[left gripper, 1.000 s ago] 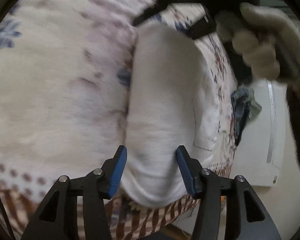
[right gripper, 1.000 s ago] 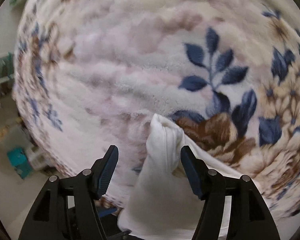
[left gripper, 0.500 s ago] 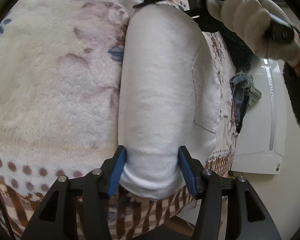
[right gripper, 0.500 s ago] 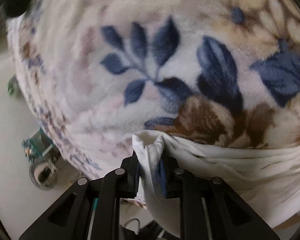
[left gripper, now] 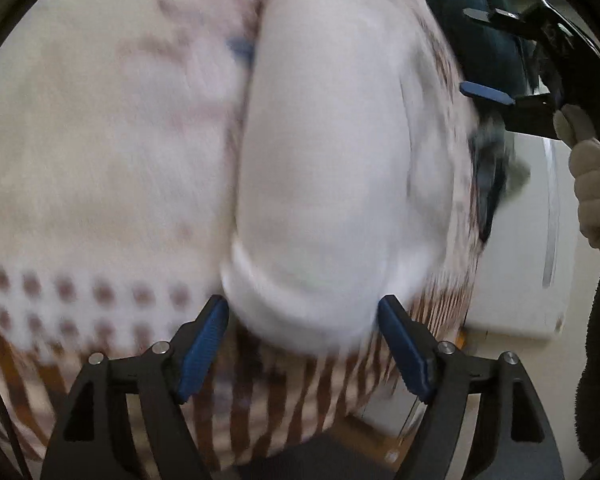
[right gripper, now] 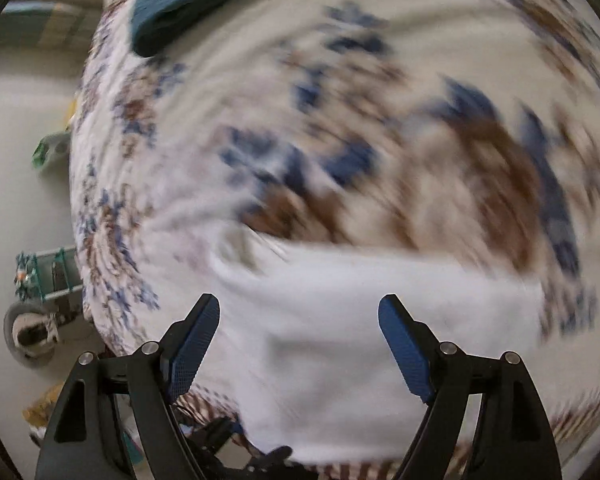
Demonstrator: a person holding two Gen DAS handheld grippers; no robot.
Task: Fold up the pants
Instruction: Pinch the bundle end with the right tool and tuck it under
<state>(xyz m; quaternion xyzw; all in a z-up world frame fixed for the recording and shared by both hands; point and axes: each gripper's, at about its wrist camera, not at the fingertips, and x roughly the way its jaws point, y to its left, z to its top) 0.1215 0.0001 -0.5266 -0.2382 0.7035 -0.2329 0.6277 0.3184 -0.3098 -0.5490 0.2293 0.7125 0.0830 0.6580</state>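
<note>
From my left tongs [left gripper: 302, 330] the white pants [left gripper: 332, 152] lie straight ahead as a long folded band, the long axis running away from me across the bed [left gripper: 100, 140], the near end right at the striped edge of the bed. That end sits between the blue pads, but the jaws have just been opening and now stand apart, the pads not pressing on the cloth as far as the blur lets me tell. My right tongs [right gripper: 300, 330] have also just opened; they are spread wide and hold nothing, with the pants [right gripper: 360, 320] lying crosswise below them. I judge the left hand the nearer for any next fold from that end.
</note>
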